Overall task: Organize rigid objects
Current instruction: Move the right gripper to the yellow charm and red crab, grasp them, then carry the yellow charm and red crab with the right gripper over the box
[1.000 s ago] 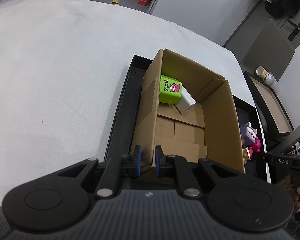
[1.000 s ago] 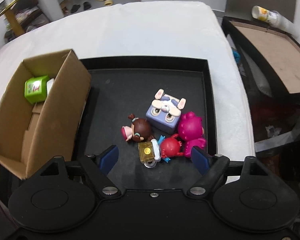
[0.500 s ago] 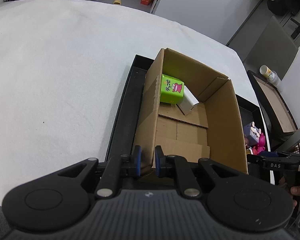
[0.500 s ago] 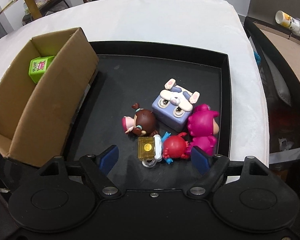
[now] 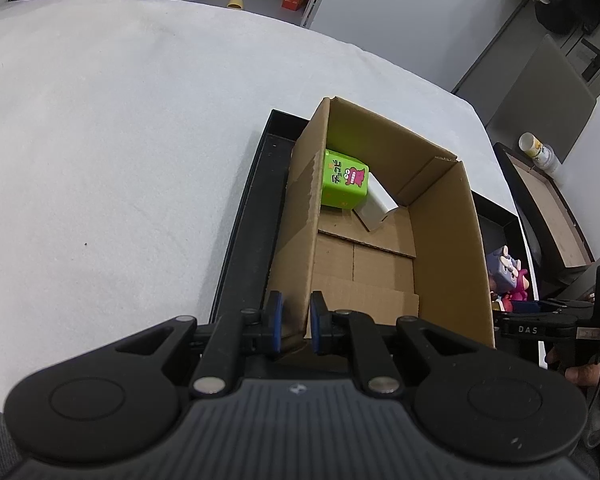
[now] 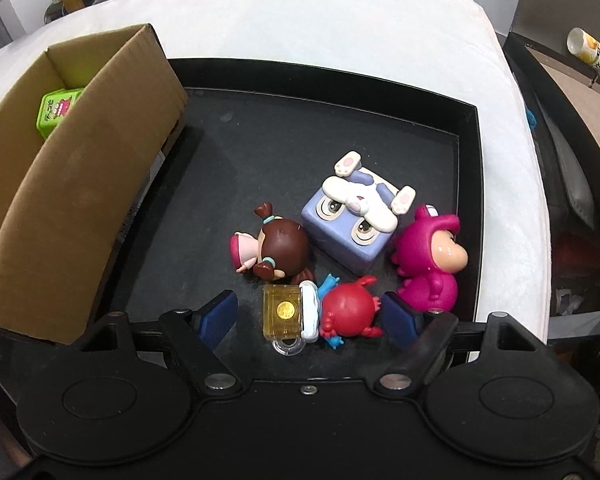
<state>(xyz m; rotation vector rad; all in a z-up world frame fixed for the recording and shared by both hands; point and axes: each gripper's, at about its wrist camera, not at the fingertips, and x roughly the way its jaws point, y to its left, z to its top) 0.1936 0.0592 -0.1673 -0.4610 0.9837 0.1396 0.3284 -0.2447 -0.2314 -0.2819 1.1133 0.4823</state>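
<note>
A white-covered table [image 6: 340,20] bears a black tray [image 6: 466,184], and on the tray's left side stands an open cardboard box [image 5: 448,248] with a green cube [image 5: 344,180] against its far left wall. The left gripper [image 5: 296,322] pinches the box's near wall. On the tray's near right lie a lilac rabbit block [image 6: 354,226], pink figure [image 6: 430,256], brown-haired doll [image 6: 280,246], red crab toy [image 6: 348,306] and yellow block [image 6: 283,312]; the right gripper [image 6: 314,316], jaws closing, straddles the last two without touching.

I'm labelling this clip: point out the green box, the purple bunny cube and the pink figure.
green box [image 5: 345,184], left wrist view, printed side.
purple bunny cube [image 6: 350,226], right wrist view, face.
pink figure [image 6: 428,256], right wrist view, body.
</note>
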